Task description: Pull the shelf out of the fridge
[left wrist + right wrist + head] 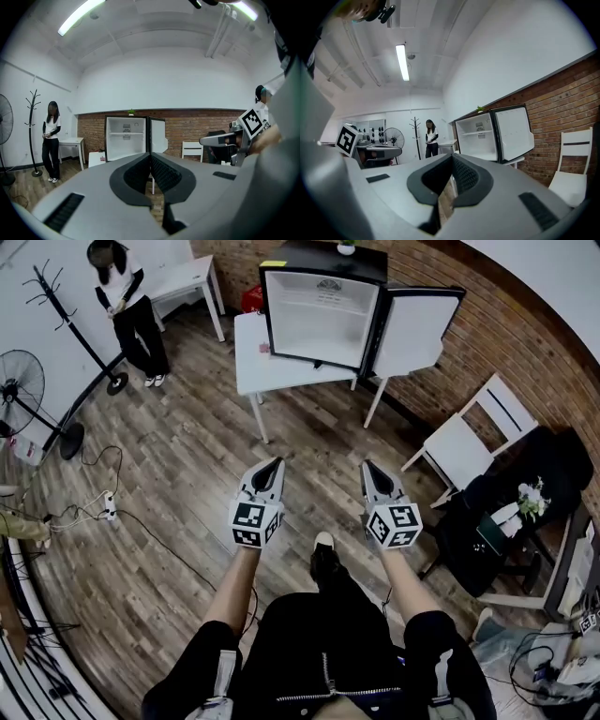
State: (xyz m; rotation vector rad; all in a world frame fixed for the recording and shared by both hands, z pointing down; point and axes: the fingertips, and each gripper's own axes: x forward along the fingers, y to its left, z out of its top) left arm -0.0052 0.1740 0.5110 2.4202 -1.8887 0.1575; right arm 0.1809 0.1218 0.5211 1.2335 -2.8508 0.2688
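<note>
A small black fridge (323, 310) stands on a white table (253, 357) against the brick wall, its door (412, 329) swung open to the right. Its white interior holds one shelf (125, 133), also visible as a thin shelf (476, 132) in the right gripper view. Both grippers hover over the wooden floor, well short of the fridge. My left gripper (274, 466) is shut with nothing in it. My right gripper (368, 468) is shut and empty too, level with the left one.
A person (131, 306) stands at the far left by a coat rack (80, 329). A second white table (187, 282) sits behind. A fan (23, 395) and floor cables lie left. A white chair (469, 432) and a dark cluttered stand (525, 512) are to the right.
</note>
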